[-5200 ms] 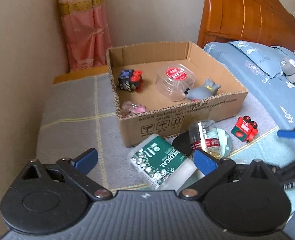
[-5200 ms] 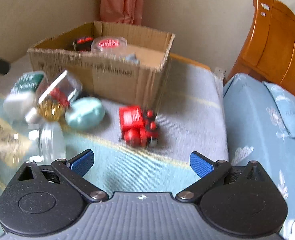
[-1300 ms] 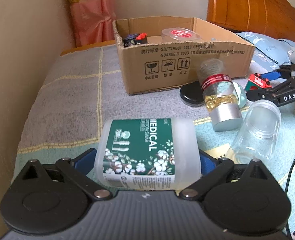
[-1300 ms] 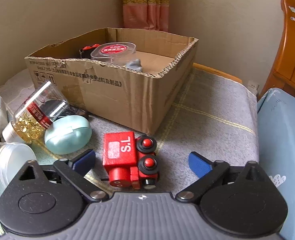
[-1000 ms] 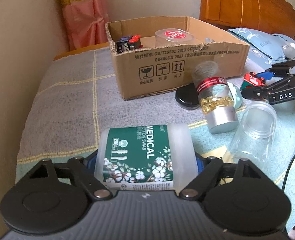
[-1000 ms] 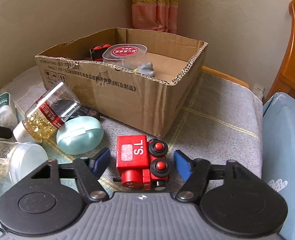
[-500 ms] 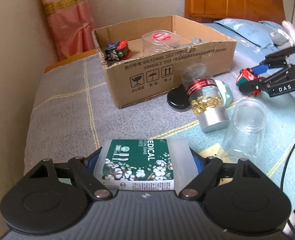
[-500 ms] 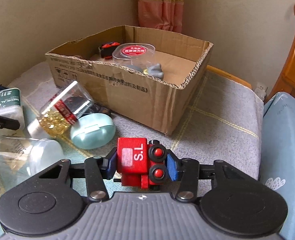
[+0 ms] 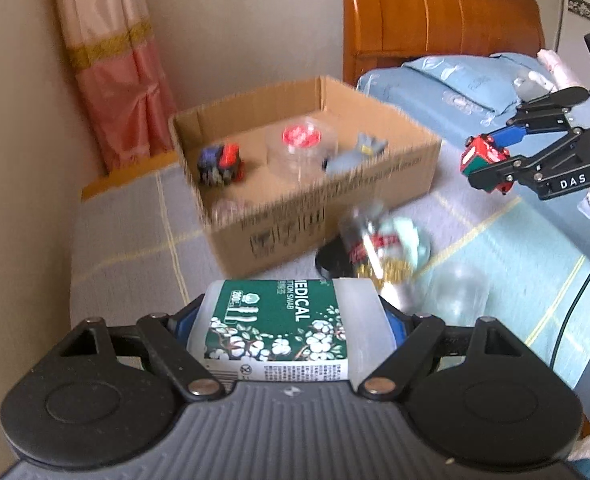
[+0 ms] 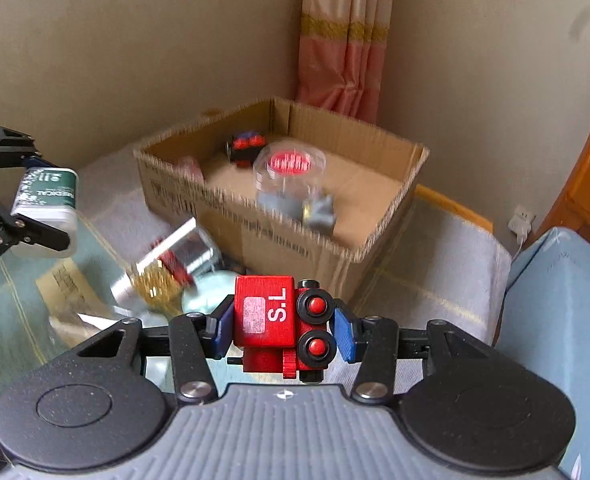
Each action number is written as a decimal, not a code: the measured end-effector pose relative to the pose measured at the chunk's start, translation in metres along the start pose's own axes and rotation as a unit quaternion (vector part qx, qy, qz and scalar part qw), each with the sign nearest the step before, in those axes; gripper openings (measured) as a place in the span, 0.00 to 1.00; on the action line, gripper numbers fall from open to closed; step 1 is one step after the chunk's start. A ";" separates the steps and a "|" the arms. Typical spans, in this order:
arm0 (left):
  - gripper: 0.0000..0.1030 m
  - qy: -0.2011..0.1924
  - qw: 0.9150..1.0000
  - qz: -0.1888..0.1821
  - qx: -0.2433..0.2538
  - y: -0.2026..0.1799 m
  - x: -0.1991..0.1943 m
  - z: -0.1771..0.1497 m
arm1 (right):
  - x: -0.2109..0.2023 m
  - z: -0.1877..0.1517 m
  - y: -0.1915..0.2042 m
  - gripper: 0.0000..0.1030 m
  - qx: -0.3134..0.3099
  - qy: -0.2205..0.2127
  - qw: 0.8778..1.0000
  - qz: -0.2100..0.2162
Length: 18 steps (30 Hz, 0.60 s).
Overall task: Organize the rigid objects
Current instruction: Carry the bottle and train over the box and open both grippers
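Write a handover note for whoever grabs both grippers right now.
Left gripper: shut on the cotton swab tub, lifted off the bed.
Right gripper: shut on the red toy train, also in the air.
Cardboard box: already holds a dark toy with red knobs, a clear red-lidded container and a grey figure.
Left outside, in front of the box: capsule jar, mint oval case, clear empty jar, black lid.
Next: probably drop both held items into the box, then fetch the rest.
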State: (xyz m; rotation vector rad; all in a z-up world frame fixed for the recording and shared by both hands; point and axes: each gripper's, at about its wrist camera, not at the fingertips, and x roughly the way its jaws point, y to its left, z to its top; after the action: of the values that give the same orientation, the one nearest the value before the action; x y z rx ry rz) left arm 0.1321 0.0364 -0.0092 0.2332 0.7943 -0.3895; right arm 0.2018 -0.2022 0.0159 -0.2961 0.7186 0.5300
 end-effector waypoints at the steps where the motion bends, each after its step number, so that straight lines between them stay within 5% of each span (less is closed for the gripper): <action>1: 0.80 -0.004 1.000 -0.001 0.004 0.001 -0.001 0.007 | -0.002 0.006 0.000 0.52 -0.001 -0.005 1.000 0.000; 18: 0.80 -0.031 0.999 -0.013 0.024 0.026 0.060 0.147 | 0.034 0.088 -0.032 0.52 0.004 -0.032 0.999 -0.005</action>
State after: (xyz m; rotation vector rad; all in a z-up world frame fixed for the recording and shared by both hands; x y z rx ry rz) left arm 0.2756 -0.0062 0.0488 0.2547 0.7283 -0.4385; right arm 0.2889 -0.1784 0.0579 -0.2729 0.6566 0.5250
